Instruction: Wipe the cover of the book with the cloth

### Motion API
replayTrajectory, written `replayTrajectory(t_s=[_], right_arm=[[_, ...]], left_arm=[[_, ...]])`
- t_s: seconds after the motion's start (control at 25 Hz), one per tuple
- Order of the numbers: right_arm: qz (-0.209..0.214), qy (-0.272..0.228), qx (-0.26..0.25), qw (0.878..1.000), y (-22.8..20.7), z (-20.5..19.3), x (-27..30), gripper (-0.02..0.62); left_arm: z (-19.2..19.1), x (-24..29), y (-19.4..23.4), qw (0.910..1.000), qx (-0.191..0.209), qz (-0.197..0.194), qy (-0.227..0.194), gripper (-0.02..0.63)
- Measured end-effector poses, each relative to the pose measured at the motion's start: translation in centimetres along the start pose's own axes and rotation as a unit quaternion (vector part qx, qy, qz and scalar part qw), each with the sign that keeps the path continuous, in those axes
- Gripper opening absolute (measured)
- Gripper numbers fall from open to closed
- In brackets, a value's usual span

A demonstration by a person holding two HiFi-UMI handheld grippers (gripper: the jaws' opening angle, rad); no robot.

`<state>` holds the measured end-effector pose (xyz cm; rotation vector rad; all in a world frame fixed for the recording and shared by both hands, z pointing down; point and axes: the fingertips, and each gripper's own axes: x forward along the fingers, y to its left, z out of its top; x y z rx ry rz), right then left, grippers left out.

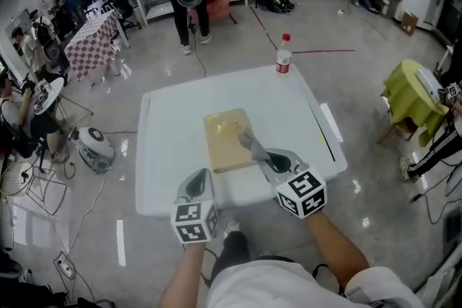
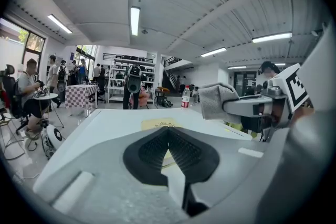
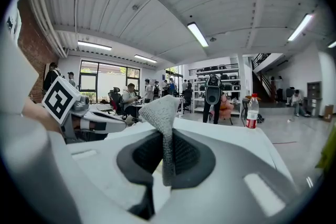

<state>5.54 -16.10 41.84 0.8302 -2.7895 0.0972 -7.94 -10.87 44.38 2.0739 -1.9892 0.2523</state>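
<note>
Cloth (image 3: 160, 110), grey and knitted, is clamped between the closed jaws of the right tool (image 3: 167, 164), and its free end stands up past the tips. From the head view this tool reaches from the bench's near edge over the near right part of the book (image 1: 225, 141), so that the cloth shows against the cover by its right edge. No view shows whether the cloth touches the cover. The book, pale yellow, lies flat about the middle of the white bench (image 1: 166, 155), its long sides running from the near edge toward the far one. The left tool (image 1: 200, 178) has its jaws together with nothing between them and sits at the bench's near edge, just beside the book's near left corner. A bottle (image 1: 284, 55) with a red cap stands at the far edge.
</note>
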Motion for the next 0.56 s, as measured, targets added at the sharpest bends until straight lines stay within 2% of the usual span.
replayTrajectory(t_s=[0.56], right_arm=[[-0.004,0.003,0.001,1.000,0.1,0.2,-1.6,0.015]], left_arm=[[-0.2,-0.8,-1.8,0.9999,-0.003,-0.010,0.013,0.006]])
